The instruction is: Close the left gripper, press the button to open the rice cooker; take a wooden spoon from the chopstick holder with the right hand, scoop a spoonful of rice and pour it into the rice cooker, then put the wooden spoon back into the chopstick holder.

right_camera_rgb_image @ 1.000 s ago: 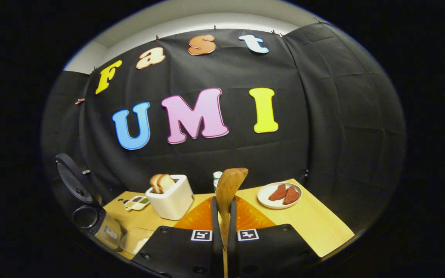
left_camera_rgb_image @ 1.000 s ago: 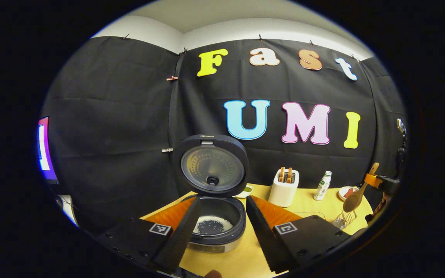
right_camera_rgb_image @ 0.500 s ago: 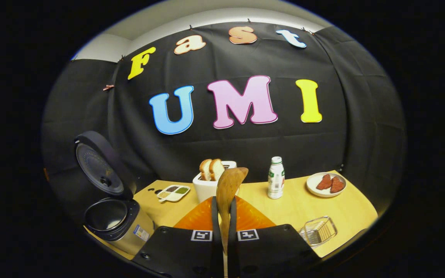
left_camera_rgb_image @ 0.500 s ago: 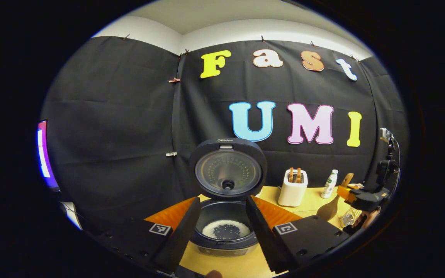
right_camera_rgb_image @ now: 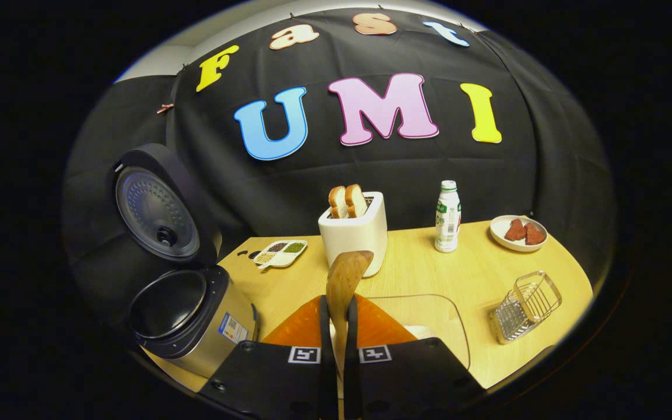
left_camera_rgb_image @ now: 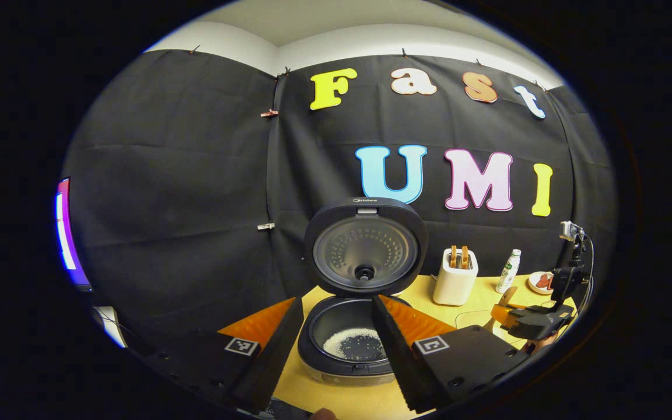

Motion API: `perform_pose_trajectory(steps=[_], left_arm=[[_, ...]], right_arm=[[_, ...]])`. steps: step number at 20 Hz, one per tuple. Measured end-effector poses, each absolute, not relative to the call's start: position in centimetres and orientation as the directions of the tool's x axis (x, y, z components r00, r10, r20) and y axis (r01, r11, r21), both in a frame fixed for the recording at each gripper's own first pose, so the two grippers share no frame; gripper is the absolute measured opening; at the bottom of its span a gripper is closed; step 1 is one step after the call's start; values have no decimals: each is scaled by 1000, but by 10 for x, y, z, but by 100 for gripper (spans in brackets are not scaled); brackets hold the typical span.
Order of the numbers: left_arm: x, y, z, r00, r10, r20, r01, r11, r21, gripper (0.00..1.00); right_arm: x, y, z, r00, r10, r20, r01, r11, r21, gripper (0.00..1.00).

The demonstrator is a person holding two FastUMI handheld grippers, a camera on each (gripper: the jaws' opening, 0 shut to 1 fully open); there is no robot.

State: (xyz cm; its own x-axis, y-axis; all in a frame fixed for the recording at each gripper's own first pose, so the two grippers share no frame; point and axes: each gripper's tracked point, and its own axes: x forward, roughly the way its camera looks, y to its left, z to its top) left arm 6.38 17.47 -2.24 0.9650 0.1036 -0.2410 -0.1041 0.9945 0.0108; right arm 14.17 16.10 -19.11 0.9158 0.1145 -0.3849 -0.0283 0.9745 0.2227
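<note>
My right gripper [right_camera_rgb_image: 336,318] clamps the brown wooden spoon [right_camera_rgb_image: 345,280] at lower centre; my left gripper [left_camera_rgb_image: 336,326] gapes wide before the open black rice cooker [left_camera_rgb_image: 354,344], bottom centre.

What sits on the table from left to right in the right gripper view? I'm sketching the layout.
Rice cooker → compartment dish → toaster → bottle → plate, with the wire chopstick holder below it, nearer the camera.

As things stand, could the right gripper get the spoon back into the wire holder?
Probably yes: the wire holder lies tipped on bare table, nothing near its mouth, and the right gripper grips the wooden spoon.
</note>
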Motion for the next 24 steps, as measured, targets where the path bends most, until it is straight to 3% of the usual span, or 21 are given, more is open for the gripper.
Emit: perform_pose_trajectory(steps=[5,10,16,17,18,24], left_arm=[[69,174,-33,961,73,-266,-78,997,-5,82],[69,173,-35,959,64,-274,-72,997,-17,82],[67,185,-28,956,91,-278,-120,989,-90,84],[66,187,-25,957,96,-274,-124,989,-85,84],[65,187,-23,957,101,-273,-127,989,-80,84],[61,182,-12,966,94,-241,-119,989,-91,84]], right_arm=[[122,176,-190,871,164,-464,28,925,380,9],[122,153,-196,855,144,-498,174,825,537,8],[128,121,-180,894,114,-434,243,691,681,9],[130,117,-177,899,105,-425,247,679,691,13],[130,113,-175,903,97,-419,252,672,697,9],[134,102,-160,916,88,-392,252,635,730,8]])
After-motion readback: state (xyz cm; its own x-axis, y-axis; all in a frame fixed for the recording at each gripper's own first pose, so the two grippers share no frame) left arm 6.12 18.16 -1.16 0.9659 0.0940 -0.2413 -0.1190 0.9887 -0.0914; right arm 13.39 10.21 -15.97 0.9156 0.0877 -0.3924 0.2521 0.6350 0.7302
